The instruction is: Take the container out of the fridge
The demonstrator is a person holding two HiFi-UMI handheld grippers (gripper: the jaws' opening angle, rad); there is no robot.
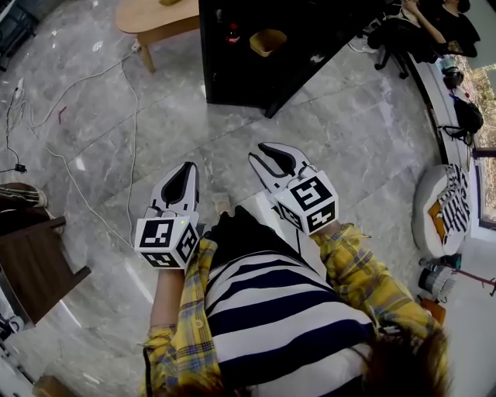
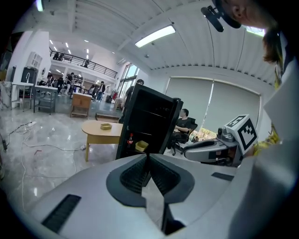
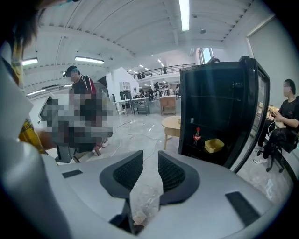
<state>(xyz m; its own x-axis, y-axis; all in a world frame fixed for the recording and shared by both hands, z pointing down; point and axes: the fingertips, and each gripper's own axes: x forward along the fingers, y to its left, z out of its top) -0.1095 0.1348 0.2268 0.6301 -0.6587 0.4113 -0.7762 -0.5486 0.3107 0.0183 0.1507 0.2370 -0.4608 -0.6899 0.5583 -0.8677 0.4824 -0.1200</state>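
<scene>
**Fig. Approach to the fridge, both grippers empty**

The yellow container [image 3: 214, 145], an open-topped tub, sits on a lower shelf inside the black fridge [image 3: 219, 107]. It is just right of a red-capped bottle [image 3: 197, 135] and apart from it. The fridge door appears to be swung open on the right, so I judge the shelf reachable from the front.

I read the tub as thin plastic: light, smooth, slightly flexible at the wall, not fragile. I cannot tell whether it holds anything. The best hold, in my judgement, is a pinch over the near rim, one jaw inside and one outside, lifted level to clear the bottle.

The right gripper [image 3: 150, 156] has its jaws a little apart, with only floor showing through the gap. It points nearly at the tub and suits the reach. The left gripper [image 2: 149, 156] has its jaws pressed together at the tips, pinching nothing.

Both are held at the person's waist, well apart from the fridge across marble floor [image 1: 101, 155]. A wooden bench [image 1: 155, 19] stands left of the fridge, and a seated person [image 3: 285, 116] is to its right.
</scene>
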